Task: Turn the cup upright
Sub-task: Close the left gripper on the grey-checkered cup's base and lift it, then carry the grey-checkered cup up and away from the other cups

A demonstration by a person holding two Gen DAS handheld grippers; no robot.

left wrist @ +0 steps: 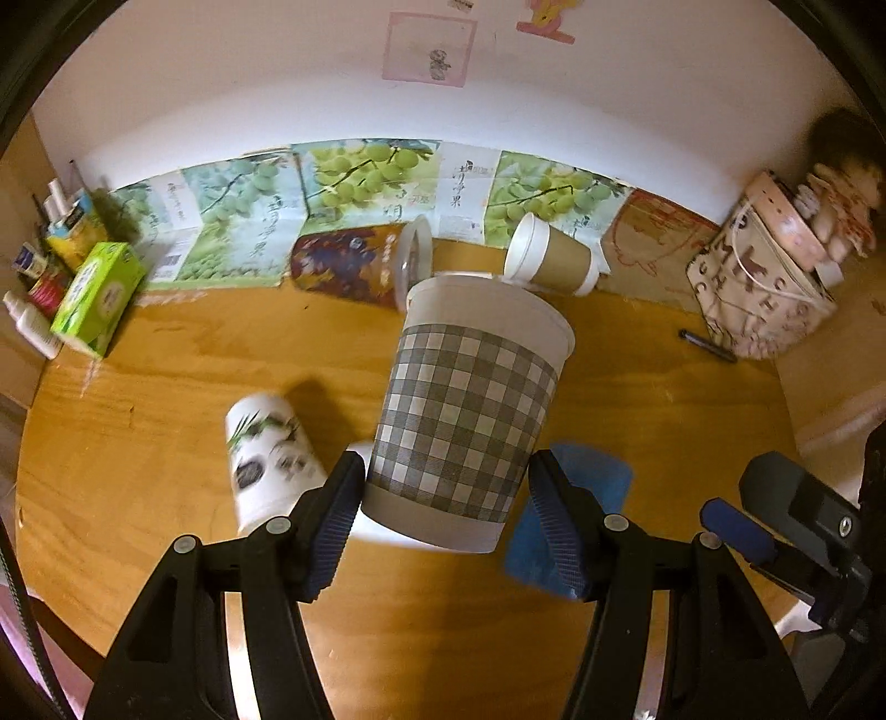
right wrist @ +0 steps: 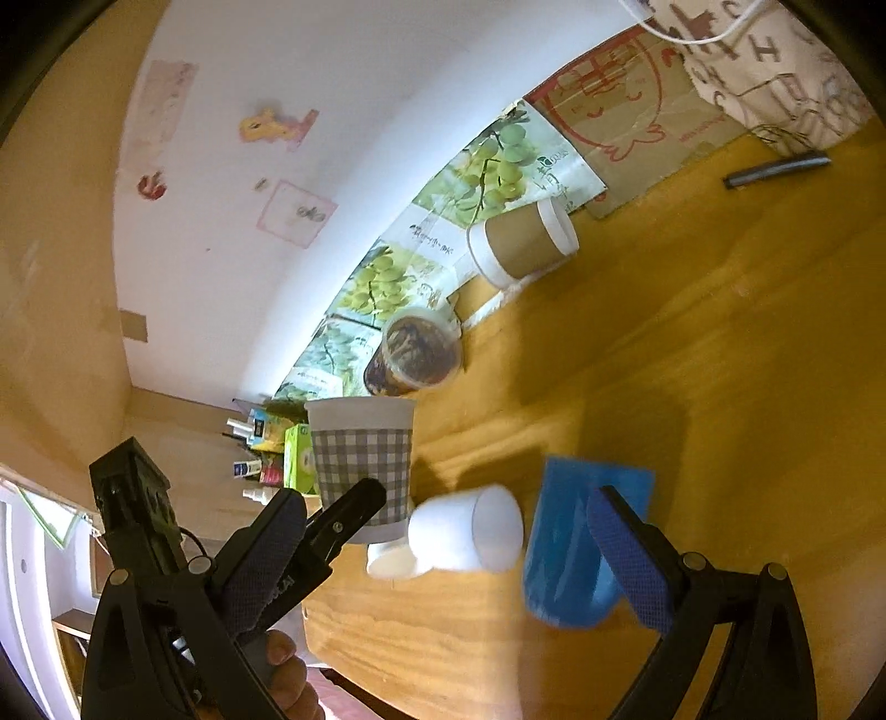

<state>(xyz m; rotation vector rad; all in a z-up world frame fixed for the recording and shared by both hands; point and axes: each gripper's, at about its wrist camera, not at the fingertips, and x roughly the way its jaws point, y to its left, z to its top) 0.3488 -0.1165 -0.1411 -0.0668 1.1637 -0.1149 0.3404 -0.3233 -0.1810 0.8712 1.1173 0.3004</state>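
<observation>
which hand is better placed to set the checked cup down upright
Left. The left gripper already has the checked cup between its jaws, rim up. The right gripper is open, off beside the blue cup.

A home: children's stickers (left wrist: 545, 19) above a cluttered wooden desk (left wrist: 166, 399).

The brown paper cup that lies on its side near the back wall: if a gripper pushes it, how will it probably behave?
The brown paper cup lies on its side on the table, so a push would probably make it roll, curving because it tapers. It looks like thin paper and shows no contents, so it is likely light and would slide easily. A hard squeeze may dent it.
</observation>
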